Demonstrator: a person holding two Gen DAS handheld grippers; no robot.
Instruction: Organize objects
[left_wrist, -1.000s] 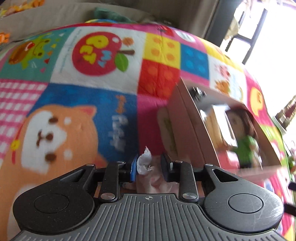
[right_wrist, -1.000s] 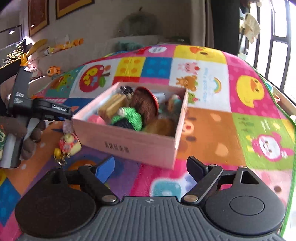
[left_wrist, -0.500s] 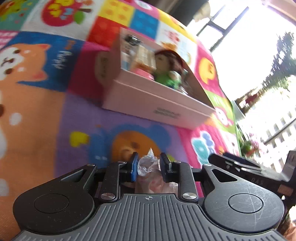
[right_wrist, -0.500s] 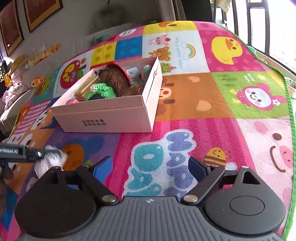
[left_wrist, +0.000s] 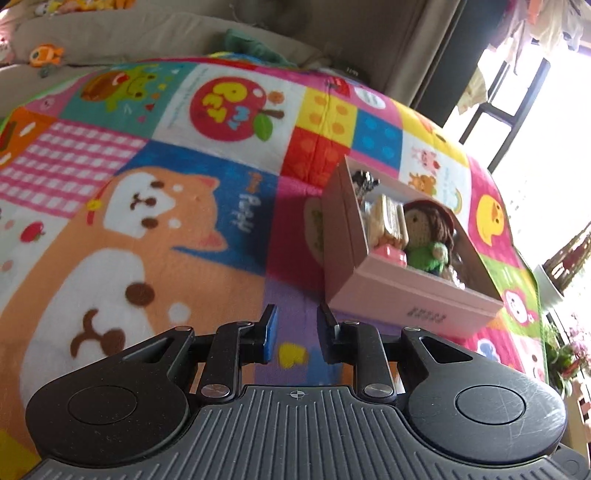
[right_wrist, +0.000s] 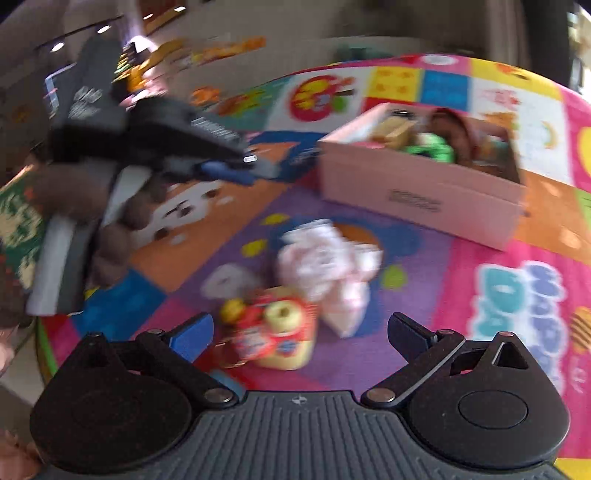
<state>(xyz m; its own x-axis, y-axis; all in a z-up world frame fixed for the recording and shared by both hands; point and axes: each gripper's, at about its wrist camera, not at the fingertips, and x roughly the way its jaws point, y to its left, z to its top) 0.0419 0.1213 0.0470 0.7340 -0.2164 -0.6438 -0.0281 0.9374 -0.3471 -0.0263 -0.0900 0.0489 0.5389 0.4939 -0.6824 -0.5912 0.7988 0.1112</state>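
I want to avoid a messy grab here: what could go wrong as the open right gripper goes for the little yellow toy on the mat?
The right gripper, its jaws just opened wide and gripping nothing yet, hovers over the yellow toy, which seems to touch the white bag: it may catch both. The box looks crowded around the doll, so the toy might not settle inside.
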